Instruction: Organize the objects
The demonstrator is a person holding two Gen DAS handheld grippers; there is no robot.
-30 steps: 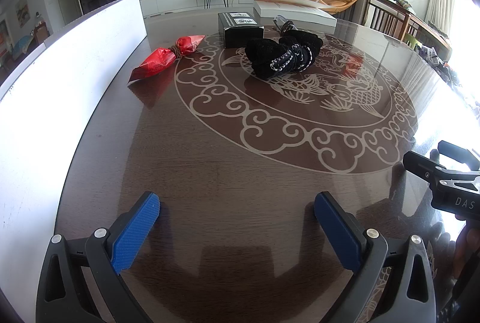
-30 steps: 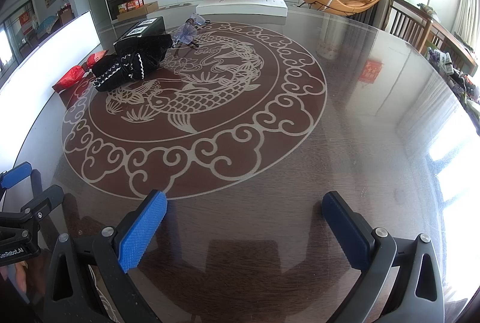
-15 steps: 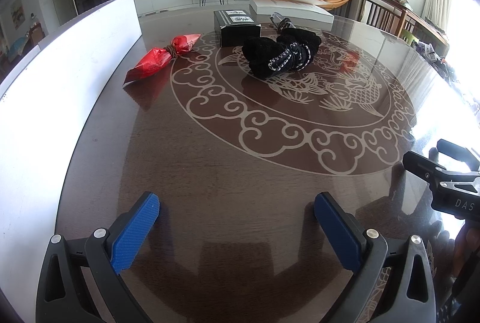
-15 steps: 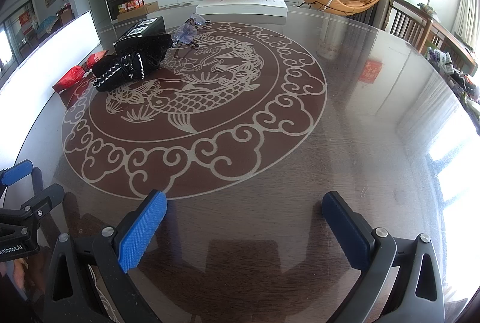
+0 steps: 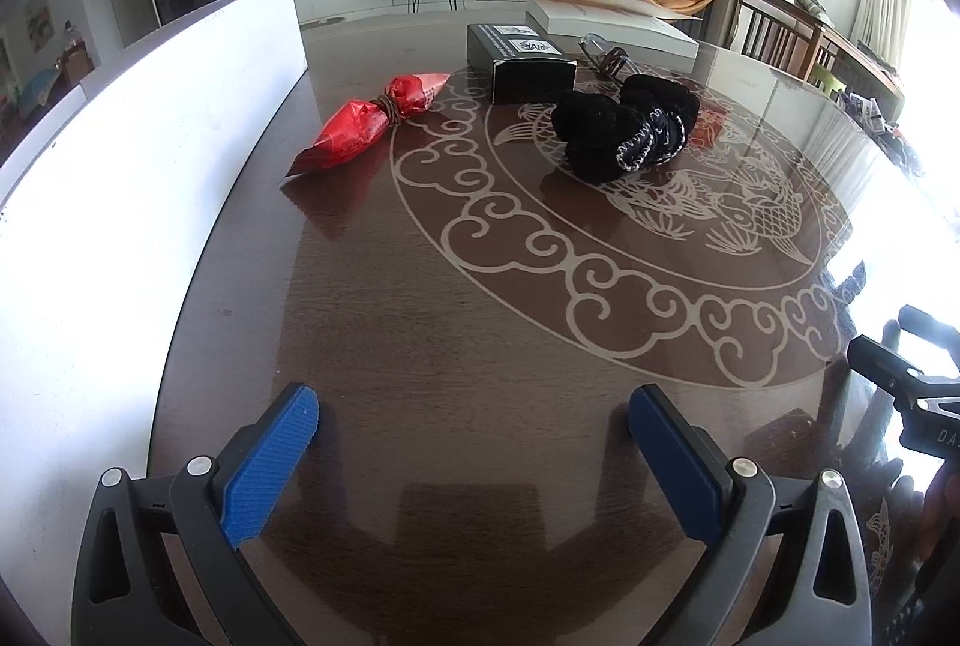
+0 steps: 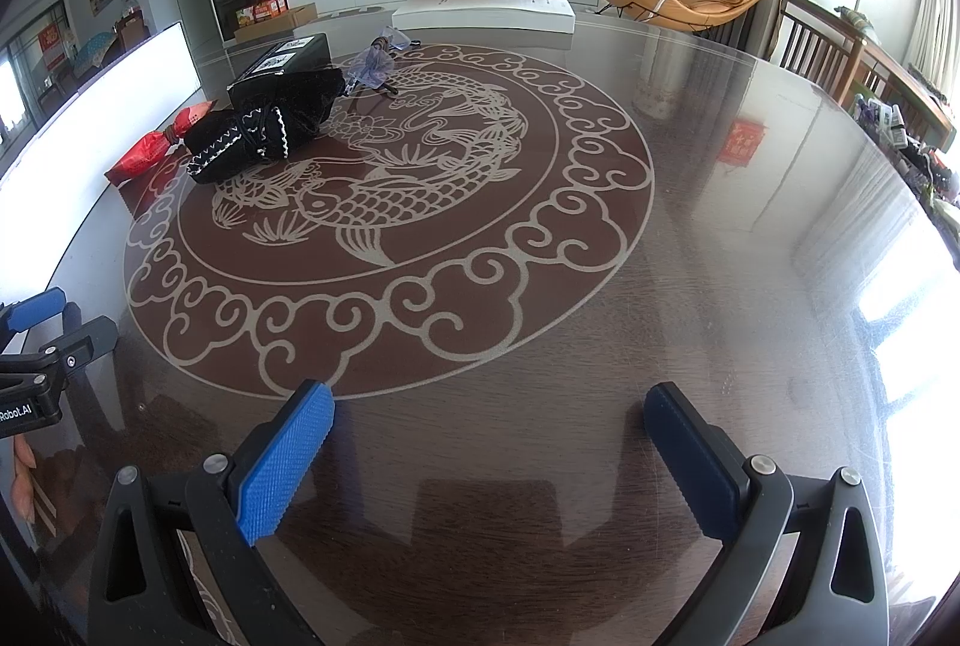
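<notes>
On the far side of the round dark table (image 5: 480,334) lie a red tied packet (image 5: 369,120), a black box (image 5: 522,60), a black knitted bundle with white trim (image 5: 624,129) and a small clear-wrapped item (image 5: 606,57). The same packet (image 6: 153,147), box (image 6: 282,60), bundle (image 6: 264,126) and wrapped item (image 6: 375,63) show in the right wrist view. My left gripper (image 5: 474,424) is open and empty, low over the near table. My right gripper (image 6: 489,424) is open and empty, also far from the objects.
A long white board (image 5: 138,153) stands along the table's left edge. A white flat box with a paper sheet on top (image 6: 486,6) sits at the far edge. Wooden chairs (image 6: 840,51) stand at the right. Each gripper shows at the edge of the other's view.
My left gripper has swung a little to the left and forward, so the objects have shifted right in its view. The right gripper has barely moved.
</notes>
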